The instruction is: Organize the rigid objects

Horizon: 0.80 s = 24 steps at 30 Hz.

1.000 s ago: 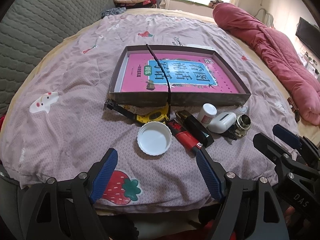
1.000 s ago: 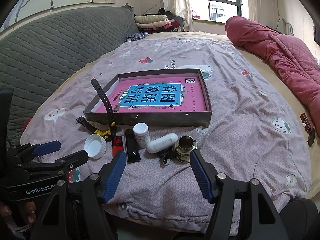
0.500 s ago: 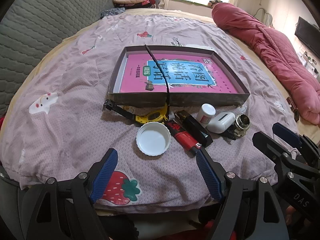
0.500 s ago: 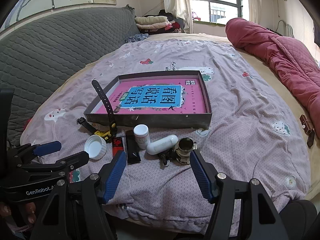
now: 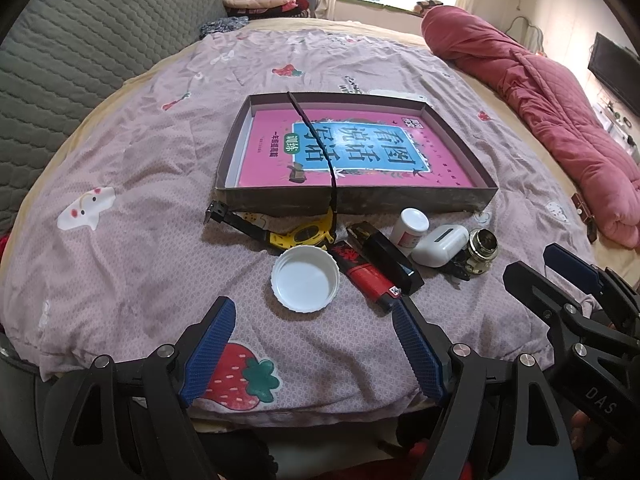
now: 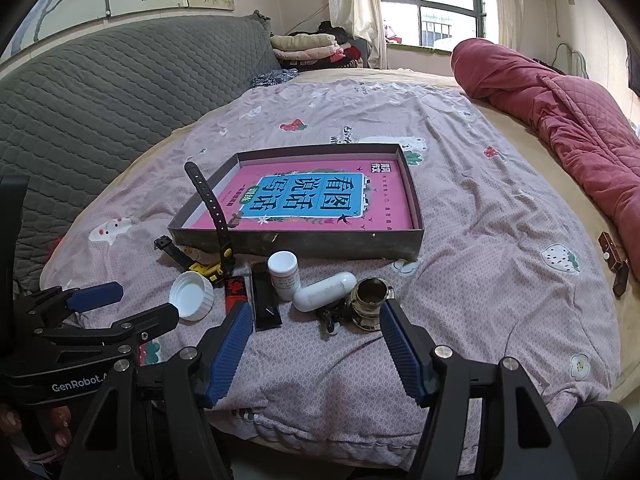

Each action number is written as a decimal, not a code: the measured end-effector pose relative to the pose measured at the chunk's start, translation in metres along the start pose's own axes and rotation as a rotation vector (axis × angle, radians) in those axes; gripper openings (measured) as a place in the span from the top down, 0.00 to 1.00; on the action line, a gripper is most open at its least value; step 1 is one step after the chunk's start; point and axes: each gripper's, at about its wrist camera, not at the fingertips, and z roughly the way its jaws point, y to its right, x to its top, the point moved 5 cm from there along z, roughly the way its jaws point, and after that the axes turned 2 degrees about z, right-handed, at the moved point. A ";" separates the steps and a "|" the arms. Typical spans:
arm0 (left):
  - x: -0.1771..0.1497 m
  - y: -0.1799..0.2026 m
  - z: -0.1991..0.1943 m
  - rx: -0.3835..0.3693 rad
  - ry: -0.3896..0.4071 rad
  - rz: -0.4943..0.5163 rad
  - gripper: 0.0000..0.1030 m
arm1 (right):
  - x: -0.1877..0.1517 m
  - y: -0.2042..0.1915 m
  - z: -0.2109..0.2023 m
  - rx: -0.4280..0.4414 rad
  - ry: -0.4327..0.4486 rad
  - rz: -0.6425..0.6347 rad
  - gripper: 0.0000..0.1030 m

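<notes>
A shallow dark box (image 5: 356, 199) (image 6: 296, 242) holding a pink book lies on the bed. In front of it lie a yellow watch (image 5: 302, 236) with a black strap standing up, a white lid (image 5: 305, 279) (image 6: 191, 290), a red lighter (image 5: 365, 273), a black bar (image 5: 390, 258) (image 6: 265, 296), a small white bottle (image 5: 409, 227) (image 6: 283, 272), a white case (image 5: 439, 240) (image 6: 324, 291) and a brass knob (image 5: 483, 245) (image 6: 370, 297). My left gripper (image 5: 310, 350) is open and empty, near the lid. My right gripper (image 6: 316, 350) is open and empty, near the case and knob.
A rolled red quilt (image 5: 540, 92) (image 6: 568, 120) lies along the right of the bed. A grey padded headboard (image 6: 100, 92) runs along the left. Folded clothes (image 6: 308, 48) sit at the far end. A small brown object (image 6: 614, 266) lies at the right edge.
Both views have shifted slightly; the objects sit a touch nearer. Nothing was taken hold of or moved.
</notes>
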 end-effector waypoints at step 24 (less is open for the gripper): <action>0.001 -0.012 0.002 0.003 -0.007 -0.026 0.21 | 0.003 0.008 -0.004 -0.002 0.012 0.031 0.36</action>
